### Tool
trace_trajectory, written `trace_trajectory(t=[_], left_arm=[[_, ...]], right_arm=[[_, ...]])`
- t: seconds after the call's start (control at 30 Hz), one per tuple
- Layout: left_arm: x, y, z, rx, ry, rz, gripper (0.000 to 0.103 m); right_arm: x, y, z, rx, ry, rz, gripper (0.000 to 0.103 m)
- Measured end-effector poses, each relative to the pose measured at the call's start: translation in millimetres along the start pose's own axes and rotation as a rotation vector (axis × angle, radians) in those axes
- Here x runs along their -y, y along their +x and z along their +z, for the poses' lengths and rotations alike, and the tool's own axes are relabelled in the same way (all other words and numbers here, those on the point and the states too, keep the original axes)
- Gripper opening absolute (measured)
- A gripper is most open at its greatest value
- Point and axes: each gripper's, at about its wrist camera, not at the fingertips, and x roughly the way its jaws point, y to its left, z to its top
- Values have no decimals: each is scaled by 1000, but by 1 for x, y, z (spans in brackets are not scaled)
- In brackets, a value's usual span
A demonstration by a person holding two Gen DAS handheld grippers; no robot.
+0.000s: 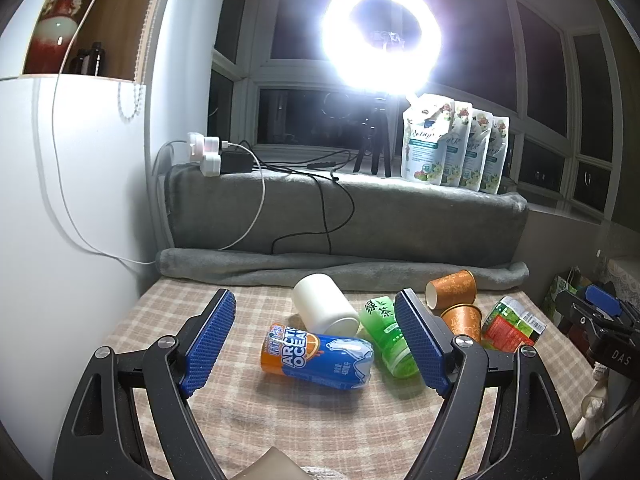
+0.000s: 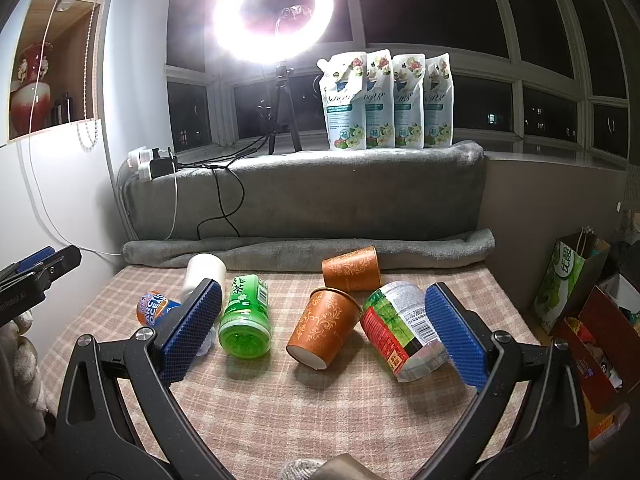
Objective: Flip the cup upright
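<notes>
Several cups lie on their sides on the checked tablecloth [image 2: 320, 412]. A white cup [image 1: 324, 304] lies at the back left; it also shows in the right wrist view [image 2: 204, 270]. Two orange patterned paper cups lie tipped over, one at the back [image 2: 352, 269] [image 1: 451, 287] and one nearer [image 2: 326, 327] [image 1: 462, 320]. My left gripper [image 1: 316, 344] is open and empty above the blue can. My right gripper [image 2: 324, 332] is open and empty, its jaws spanning the nearer orange cup and the labelled bottle.
A blue Arctic Ocean can [image 1: 318, 356], a green tea bottle [image 2: 246, 320] and a red-and-green labelled bottle [image 2: 404, 330] lie among the cups. A grey blanket roll [image 2: 308, 250] bounds the back. A ring light [image 2: 274, 12], detergent pouches [image 2: 386, 100] and cables stand behind. Bags [image 2: 576, 280] stand at right.
</notes>
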Motion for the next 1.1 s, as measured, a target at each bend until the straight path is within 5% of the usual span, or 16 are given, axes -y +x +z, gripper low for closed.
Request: trace_trajectory(t=[1.1], left_arm=[[2, 1, -5, -6, -3, 2, 82]], right_arm=[[-6, 7, 0, -21, -17, 18, 103]])
